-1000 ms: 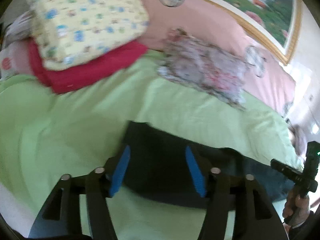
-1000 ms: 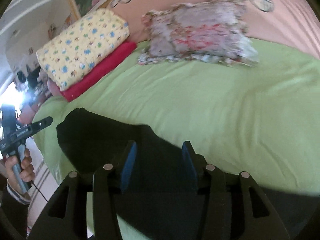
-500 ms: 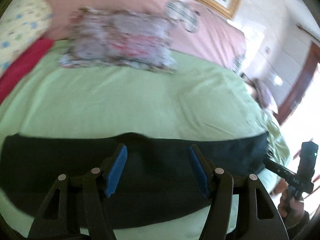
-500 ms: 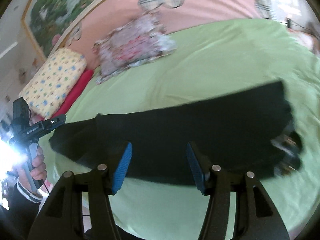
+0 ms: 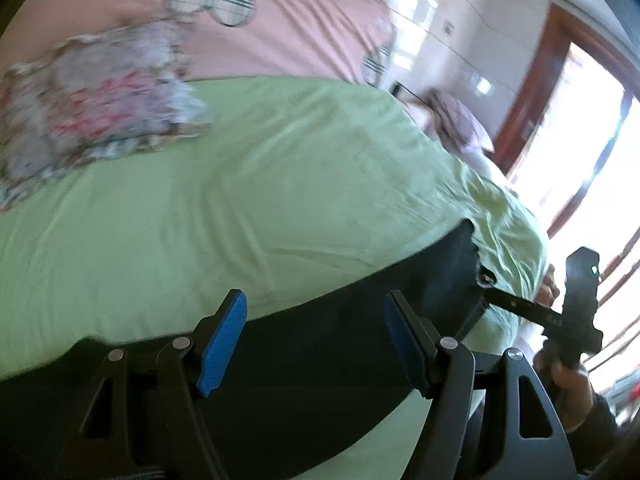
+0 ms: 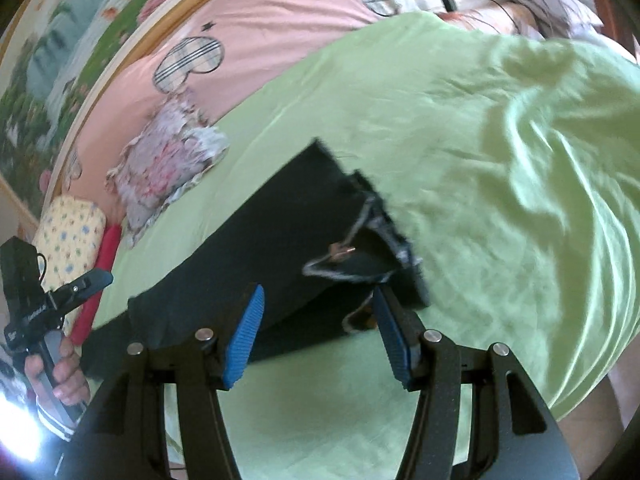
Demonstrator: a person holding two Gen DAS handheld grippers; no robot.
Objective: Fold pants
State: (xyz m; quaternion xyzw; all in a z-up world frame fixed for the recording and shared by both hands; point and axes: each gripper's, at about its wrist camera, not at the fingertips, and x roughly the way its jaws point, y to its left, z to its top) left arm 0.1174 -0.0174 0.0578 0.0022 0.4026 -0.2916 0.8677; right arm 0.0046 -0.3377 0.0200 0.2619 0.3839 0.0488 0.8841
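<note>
Green bed (image 6: 500, 128): limp black pants (image 6: 256, 240) ahead of both your wide, empty fingers; pinch the waistband just beyond right gripper (image 6: 320, 332), left gripper (image 5: 316, 340) mid-leg.

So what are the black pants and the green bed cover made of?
The black pants look like a matte woven cloth, maybe cotton: they lie flat and limp, with a frayed-looking edge at the open end and no shine. The green bed cover looks like a thin, smooth fabric with a slight sheen: its wrinkles catch bright light. Neither fibre can be told for sure.
</note>
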